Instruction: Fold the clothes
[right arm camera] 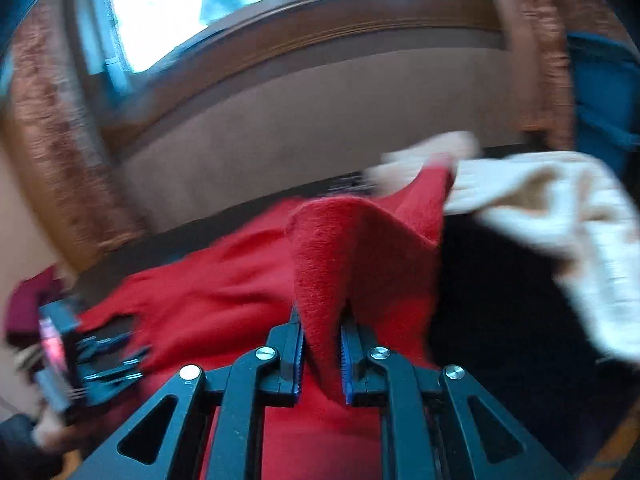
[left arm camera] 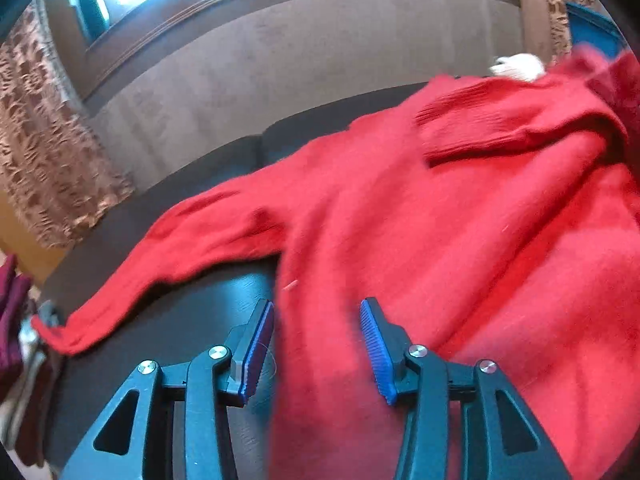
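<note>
A red knit sweater lies spread on a dark surface, one sleeve stretched out to the left. My left gripper hovers over the sweater's lower edge, its blue pads apart with only cloth lying beneath them. In the right wrist view my right gripper is shut on a raised fold of the red sweater, which stands up in a peak between the pads. The left gripper shows at that view's left edge, over the sweater's far side.
A cream knit garment lies to the right of the sweater on the dark surface. Maroon clothing sits at the left edge. A brown upholstered back and patterned curtains rise behind.
</note>
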`<state>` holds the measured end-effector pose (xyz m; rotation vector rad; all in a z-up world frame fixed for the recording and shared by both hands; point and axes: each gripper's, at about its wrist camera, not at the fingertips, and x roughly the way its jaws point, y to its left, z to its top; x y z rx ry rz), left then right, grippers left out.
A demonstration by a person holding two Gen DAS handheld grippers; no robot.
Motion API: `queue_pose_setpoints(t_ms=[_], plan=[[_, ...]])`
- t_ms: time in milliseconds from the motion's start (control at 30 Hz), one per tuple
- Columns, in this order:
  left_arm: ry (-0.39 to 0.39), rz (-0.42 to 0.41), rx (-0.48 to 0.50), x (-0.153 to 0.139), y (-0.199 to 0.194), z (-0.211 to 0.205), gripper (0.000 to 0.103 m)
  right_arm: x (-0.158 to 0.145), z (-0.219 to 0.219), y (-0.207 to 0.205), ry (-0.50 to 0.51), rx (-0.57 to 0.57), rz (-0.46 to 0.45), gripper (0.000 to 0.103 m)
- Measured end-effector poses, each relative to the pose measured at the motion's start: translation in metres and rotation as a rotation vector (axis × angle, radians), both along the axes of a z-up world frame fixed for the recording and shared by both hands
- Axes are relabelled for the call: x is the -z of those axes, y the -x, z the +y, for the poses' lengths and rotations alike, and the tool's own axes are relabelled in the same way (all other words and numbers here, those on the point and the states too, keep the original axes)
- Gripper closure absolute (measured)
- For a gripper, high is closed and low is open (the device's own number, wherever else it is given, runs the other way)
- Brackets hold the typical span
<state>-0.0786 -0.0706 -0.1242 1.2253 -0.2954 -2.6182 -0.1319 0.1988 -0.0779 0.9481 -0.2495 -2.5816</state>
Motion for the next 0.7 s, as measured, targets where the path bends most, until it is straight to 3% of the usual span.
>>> queue_pose_setpoints(t_ms=[133,200,300,433,567,633,700], plan=[[-0.001,-0.052,-0.063,0.007,-0.015,-0.028,0.054,0.015,-0.057,-0.012,0.120,-0.169,-0.052,0.088],[-0.088,-0.030,-0.076,0.006,-0.026,-0.043,0.050,0.025,-0.083,-0.020,0.083,-0.246,-0.065,0.088],[-0.197,0.006,-0.110,-0.005,-0.037,-0.059,0.057,0.052,-0.100,-0.025,0.074,-0.292,-0.121,0.088],[-0.310,0.123,-0.125,-0.028,-0.041,-0.079,0.057,0.083,-0.090,-0.022,0.148,-0.283,-0.172,0.090],[-0.434,0.178,-0.126,-0.048,0.001,-0.102,0.056,0.086,-0.081,-0.019,0.198,-0.302,-0.153,0.090],[-0.487,0.160,-0.112,-0.050,0.032,-0.105,0.053,0.087,-0.080,-0.019,0.206,-0.321,-0.144,0.090],[-0.485,0.115,-0.102,-0.046,0.063,-0.100,0.046,0.089,-0.079,-0.019,0.225,-0.333,-0.144,0.090]])
